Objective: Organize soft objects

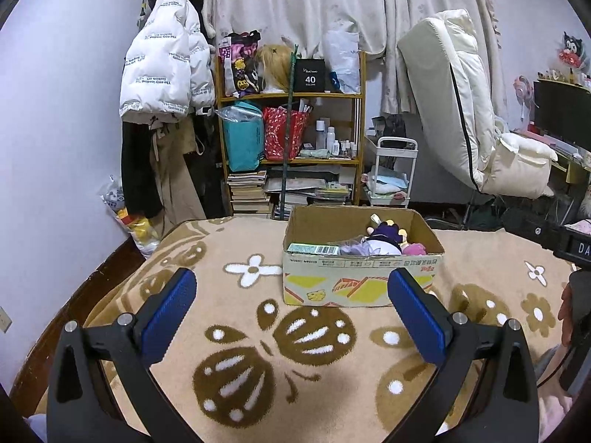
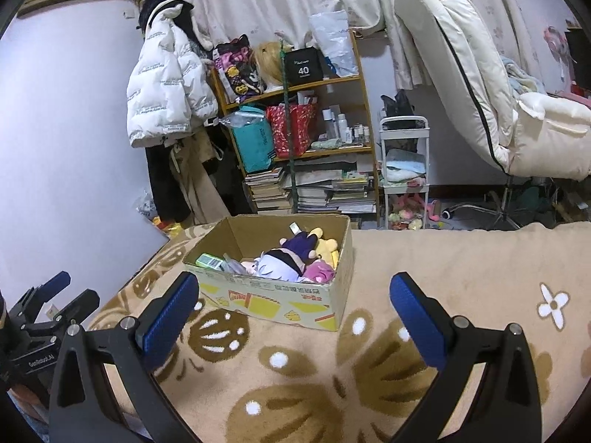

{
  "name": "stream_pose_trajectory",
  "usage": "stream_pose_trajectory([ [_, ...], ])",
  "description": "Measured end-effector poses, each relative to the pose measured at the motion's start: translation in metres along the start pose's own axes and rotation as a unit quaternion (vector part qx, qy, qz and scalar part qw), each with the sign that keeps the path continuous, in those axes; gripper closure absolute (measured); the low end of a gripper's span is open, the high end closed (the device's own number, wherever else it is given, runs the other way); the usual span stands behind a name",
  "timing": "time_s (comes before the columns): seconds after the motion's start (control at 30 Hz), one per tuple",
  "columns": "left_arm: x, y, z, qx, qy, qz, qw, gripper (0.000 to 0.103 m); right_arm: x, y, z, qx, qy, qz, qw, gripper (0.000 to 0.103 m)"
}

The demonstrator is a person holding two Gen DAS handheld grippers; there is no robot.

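Left wrist view: low over blanket (image 1: 332,350), box (image 1: 354,280) faced squarely, near. Right wrist view: box (image 2: 280,295) seen from right. Shelf (image 1: 291,129) shared.

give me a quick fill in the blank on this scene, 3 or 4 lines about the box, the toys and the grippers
1. The plush toys lie inside a ____ box.
2. The box stands on a beige blanket patterned with brown and white ____.
3. Both the left gripper and the right gripper are ____ and hold nothing.
4. The finger pads are ____ in colour.

Missing words: cardboard; flowers; open; blue

lilac walls, pale curtains (image 1: 295,3) – a crowded wooden shelf (image 1: 290,129), white padded chair (image 1: 461,110).
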State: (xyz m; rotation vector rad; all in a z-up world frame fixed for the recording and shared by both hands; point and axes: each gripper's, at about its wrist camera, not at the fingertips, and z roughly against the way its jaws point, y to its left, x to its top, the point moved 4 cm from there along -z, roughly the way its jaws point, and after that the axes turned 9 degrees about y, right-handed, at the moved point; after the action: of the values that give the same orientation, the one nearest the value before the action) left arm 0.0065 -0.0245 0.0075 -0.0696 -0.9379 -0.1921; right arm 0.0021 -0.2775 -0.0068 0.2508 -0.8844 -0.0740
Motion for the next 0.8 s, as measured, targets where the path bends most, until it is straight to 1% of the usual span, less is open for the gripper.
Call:
stream_pose_trajectory([
  [0.33,-0.0015,-0.0002,-0.0038,0.012,-0.001,-0.003,0.9999,0.001,-0.0001,0.0003,-0.0042,0.000,0.003,0.003,1.000,0.000],
  [0.8,-0.0044,-0.0018,-0.0066,0.010,0.008,-0.009,0.9999,0.001,0.0015,-0.0006,-0.0020,-0.002,0.001,0.002,1.000,0.000],
])
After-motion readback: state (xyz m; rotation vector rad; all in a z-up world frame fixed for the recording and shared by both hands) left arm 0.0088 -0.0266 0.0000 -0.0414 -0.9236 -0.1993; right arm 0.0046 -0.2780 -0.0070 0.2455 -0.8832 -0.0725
